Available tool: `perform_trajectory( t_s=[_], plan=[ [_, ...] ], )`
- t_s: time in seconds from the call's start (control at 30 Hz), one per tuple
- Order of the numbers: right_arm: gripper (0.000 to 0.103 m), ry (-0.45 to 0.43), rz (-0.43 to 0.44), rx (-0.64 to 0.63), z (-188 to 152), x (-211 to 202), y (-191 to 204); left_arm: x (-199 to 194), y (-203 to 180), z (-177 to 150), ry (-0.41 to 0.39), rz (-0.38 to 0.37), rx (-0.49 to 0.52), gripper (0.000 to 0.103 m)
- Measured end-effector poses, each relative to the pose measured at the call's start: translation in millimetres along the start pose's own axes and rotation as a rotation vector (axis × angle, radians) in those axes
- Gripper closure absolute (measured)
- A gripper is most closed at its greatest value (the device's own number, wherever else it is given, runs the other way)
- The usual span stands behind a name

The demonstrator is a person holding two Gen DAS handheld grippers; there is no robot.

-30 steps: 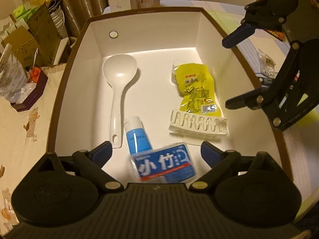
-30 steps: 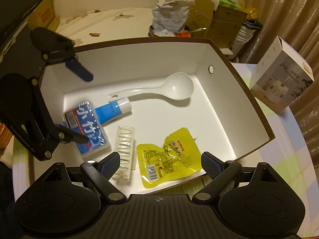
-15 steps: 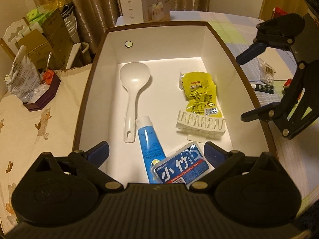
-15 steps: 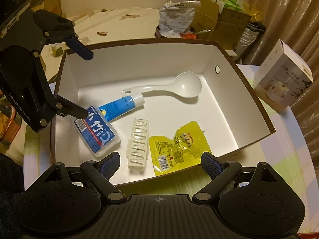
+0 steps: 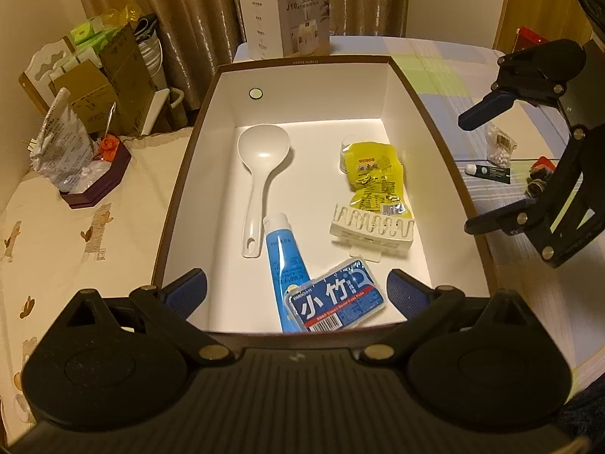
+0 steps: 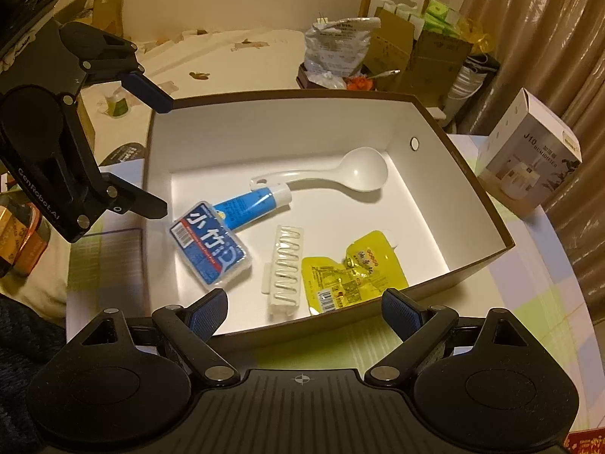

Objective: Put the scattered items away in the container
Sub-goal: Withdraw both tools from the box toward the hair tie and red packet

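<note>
A white box with a brown rim (image 5: 435, 121) (image 6: 472, 174) holds a white ladle (image 5: 261, 166) (image 6: 340, 176), a blue tube (image 5: 283, 257) (image 6: 249, 204), a blue floss-pick case (image 5: 336, 302) (image 6: 210, 244), a white comb-like rack (image 5: 372, 229) (image 6: 285, 270) and a yellow pouch (image 5: 374, 178) (image 6: 355, 272). The case lies partly on the tube. My left gripper (image 5: 297, 289) (image 6: 157, 155) hangs open over the box's near end, holding nothing. My right gripper (image 6: 304, 306) (image 5: 472, 172) stands open beside the box's long side, also holding nothing.
On the checked cloth right of the box lie a small dark tube (image 5: 489, 172), a bag of white beads (image 5: 499, 147) and a dark red item (image 5: 540, 178). A white carton (image 5: 287, 19) (image 6: 529, 174) stands behind the box. Cardboard boxes (image 5: 113, 72) and a purple tray (image 5: 98, 189) sit left.
The blue case was between my left fingers a second ago and now rests on the box floor. Both grippers have drawn back and up from the box.
</note>
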State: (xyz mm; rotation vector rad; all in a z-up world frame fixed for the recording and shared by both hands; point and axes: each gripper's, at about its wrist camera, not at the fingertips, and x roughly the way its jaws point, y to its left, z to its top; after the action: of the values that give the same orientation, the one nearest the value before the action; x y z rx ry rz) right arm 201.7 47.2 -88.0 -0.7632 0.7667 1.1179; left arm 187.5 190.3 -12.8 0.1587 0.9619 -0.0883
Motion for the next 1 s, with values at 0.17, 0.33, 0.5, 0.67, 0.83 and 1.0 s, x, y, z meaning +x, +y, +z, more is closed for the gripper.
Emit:
perform_trajectory(
  t_s=[0.17,0.33,0.5,0.67,0.83,1.0],
  plan=[
    [0.010,-0.017,0.001,-0.009,-8,-13,12,-13,-10,-8,-0.009,0.012,0.000,0.003],
    [0.010,-0.039,0.005,-0.017,-18,-28,23,-28,-22,-18,-0.014,0.024,-0.003,0.003],
    [0.010,-0.057,0.013,-0.027,-32,-44,33,-41,-39,-27,-0.016,0.030,-0.004,0.003],
    [0.010,-0.072,0.011,-0.027,-47,-59,39,-52,-57,-36,-0.019,0.034,-0.011,0.003],
    [0.010,-0.090,0.013,-0.024,-60,-73,45,-64,-74,-44,-0.026,0.046,-0.014,0.003],
    [0.010,-0.113,0.021,-0.020,-73,-86,47,-76,-89,-52,-0.032,0.060,-0.028,0.003]
  ],
)
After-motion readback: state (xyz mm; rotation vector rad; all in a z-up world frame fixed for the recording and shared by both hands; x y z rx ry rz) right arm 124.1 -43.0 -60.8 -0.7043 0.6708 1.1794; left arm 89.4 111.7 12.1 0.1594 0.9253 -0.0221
